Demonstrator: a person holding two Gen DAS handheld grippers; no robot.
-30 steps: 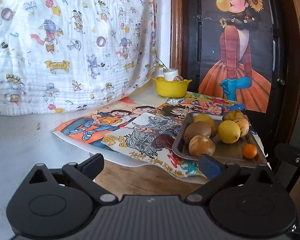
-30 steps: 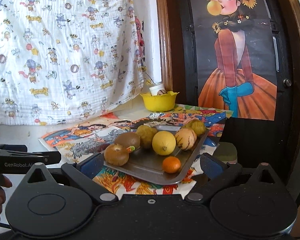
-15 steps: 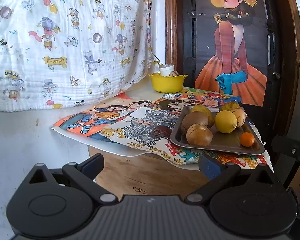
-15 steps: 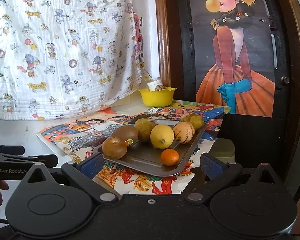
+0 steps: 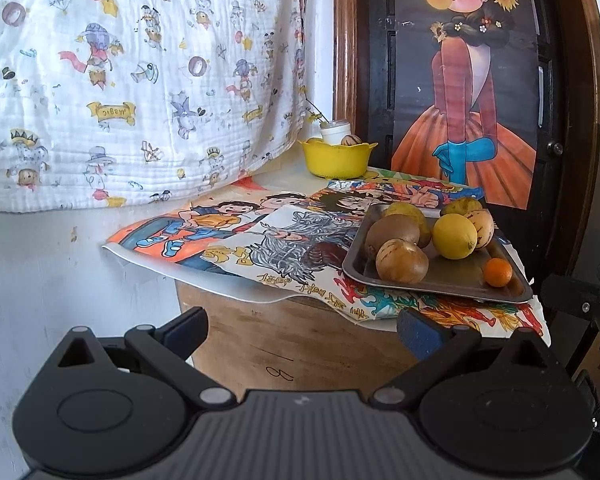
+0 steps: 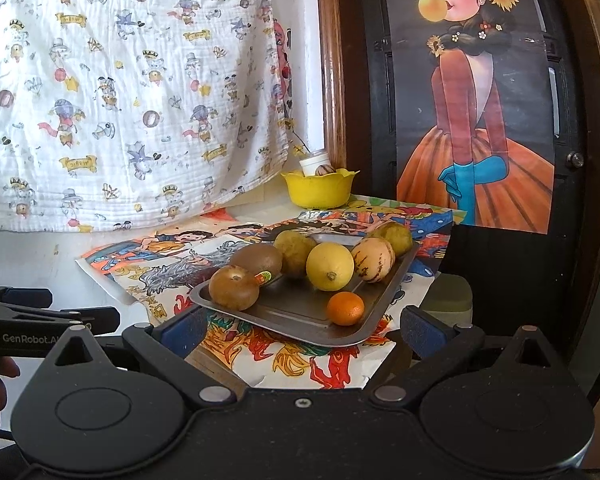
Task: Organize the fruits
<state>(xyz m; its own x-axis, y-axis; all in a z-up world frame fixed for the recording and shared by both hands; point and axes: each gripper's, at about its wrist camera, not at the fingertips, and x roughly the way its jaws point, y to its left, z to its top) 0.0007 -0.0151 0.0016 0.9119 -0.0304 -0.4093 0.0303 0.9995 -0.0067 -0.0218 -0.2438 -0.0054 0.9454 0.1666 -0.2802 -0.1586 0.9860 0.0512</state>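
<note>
The wooden desk [image 5: 300,344] carries overlapping cartoon posters [image 5: 228,236] that hang past its front edge. On the posters sits a metal tray [image 6: 300,314] near the front, and a yellow bowl [image 6: 319,190] stands at the back.

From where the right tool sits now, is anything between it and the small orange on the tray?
Nothing visible. The right tool is open, and the small orange sits alone at the tray's near edge, apart from the lemon behind it.

right tool [image 6: 300,330] spread, empty | tray [image 6: 296,316] | orange [image 6: 345,308]
</note>
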